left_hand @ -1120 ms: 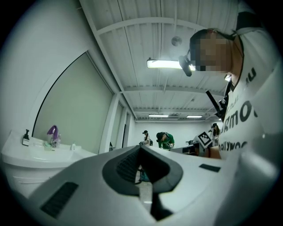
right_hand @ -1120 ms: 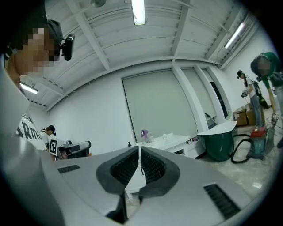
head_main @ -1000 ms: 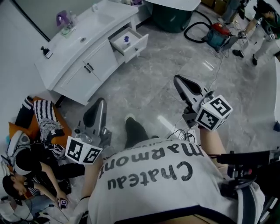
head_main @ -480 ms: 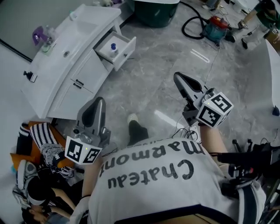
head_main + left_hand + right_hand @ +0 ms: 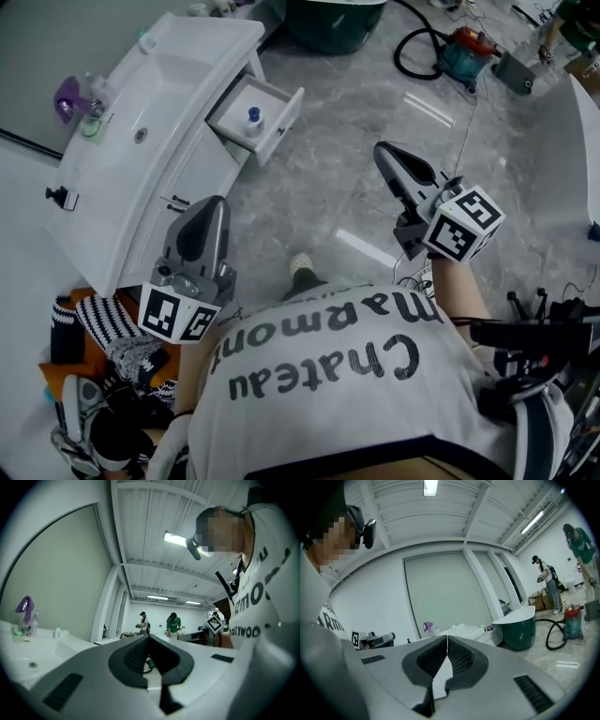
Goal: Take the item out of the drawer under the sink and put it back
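In the head view a white sink cabinet (image 5: 122, 178) runs along the upper left, and its drawer (image 5: 281, 117) stands pulled out. A small white bottle with a blue cap (image 5: 253, 119) stands inside the drawer. My left gripper (image 5: 212, 208) is shut and empty, held level a short way in front of the cabinet doors. My right gripper (image 5: 387, 156) is also shut and empty, out over the floor to the right of the drawer. The right gripper view shows the jaws closed tip to tip (image 5: 446, 637), and the left gripper view shows closed jaws too (image 5: 149, 636).
A dark green tub (image 5: 333, 23) stands beyond the drawer, with a vacuum cleaner and hose (image 5: 459, 52) on the marble floor. A purple item and bottles (image 5: 70, 98) sit on the sink top. Clothes and bags (image 5: 103, 375) lie at lower left. A white tub edge (image 5: 572, 159) is right.
The view has shifted: the cabinet and open drawer have come nearer and slid down the frame as the person walks toward them. Both grippers stay shut and keep their pose.
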The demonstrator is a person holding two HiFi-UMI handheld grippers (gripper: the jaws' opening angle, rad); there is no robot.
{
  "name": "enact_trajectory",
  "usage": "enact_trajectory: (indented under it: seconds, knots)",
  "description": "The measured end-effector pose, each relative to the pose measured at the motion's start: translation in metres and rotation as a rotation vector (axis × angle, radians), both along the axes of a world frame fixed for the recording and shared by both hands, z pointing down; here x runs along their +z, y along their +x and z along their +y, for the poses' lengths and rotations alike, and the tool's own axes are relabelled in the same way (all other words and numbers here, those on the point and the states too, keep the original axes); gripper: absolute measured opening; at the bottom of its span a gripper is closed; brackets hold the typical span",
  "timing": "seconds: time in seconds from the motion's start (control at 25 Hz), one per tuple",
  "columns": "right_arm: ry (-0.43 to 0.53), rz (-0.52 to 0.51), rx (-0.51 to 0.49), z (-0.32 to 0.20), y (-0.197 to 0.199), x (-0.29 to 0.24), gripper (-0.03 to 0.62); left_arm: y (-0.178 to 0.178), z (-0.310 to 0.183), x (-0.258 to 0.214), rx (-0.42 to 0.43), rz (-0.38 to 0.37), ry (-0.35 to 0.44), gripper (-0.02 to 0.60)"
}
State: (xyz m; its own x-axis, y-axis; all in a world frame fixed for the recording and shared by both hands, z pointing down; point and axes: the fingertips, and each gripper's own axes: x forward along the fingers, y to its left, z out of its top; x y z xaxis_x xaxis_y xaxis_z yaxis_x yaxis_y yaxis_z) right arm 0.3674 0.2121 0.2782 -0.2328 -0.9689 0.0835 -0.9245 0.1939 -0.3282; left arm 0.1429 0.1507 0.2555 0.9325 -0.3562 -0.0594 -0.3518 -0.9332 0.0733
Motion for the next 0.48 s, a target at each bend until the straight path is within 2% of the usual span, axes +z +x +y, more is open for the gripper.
enact_trajectory:
  seconds: [0.48]
  knots:
    - [0.033,0.001,0.062,-0.040,0.003,0.014,0.012,0.002,-0.054,0.016,0.042,0.010,0.021,0.008]
